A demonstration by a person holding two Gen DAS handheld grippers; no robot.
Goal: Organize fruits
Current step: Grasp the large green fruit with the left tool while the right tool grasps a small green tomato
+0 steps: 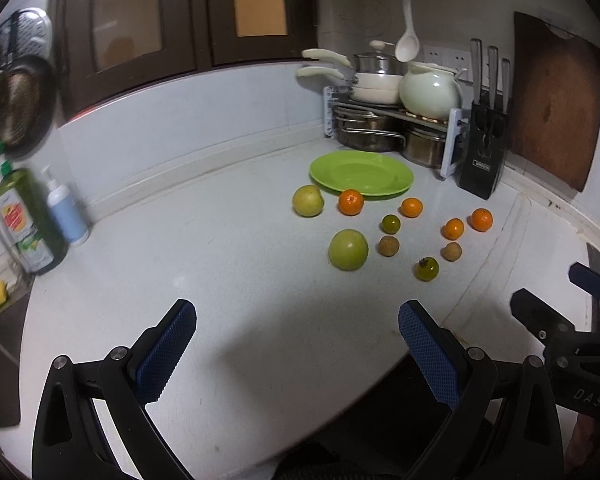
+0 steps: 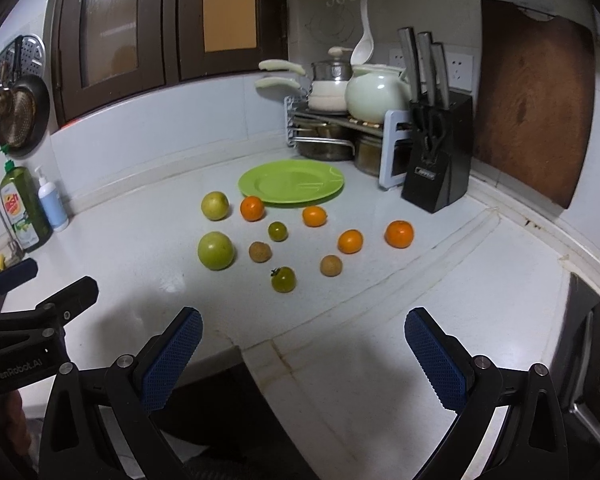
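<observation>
A green plate (image 1: 362, 174) (image 2: 291, 181) lies bare at the back of the white counter. In front of it sit several loose fruits: two big green ones (image 1: 348, 249) (image 2: 216, 250), several oranges (image 1: 351, 202) (image 2: 399, 234), two small green tomatoes (image 1: 427, 269) (image 2: 283, 279) and two brown longans (image 1: 388, 246) (image 2: 331, 265). My left gripper (image 1: 298, 316) hangs open over the counter's front edge, well short of the fruit. My right gripper (image 2: 303, 322) is open too, also near the front edge, with nothing between its fingers.
A pot rack (image 1: 392, 120) with pans and a white kettle (image 2: 376, 92) stands behind the plate. A black knife block (image 2: 438, 152) and a wooden cutting board (image 2: 534, 100) are at the right. Soap bottles (image 1: 32, 220) stand at the left by the sink.
</observation>
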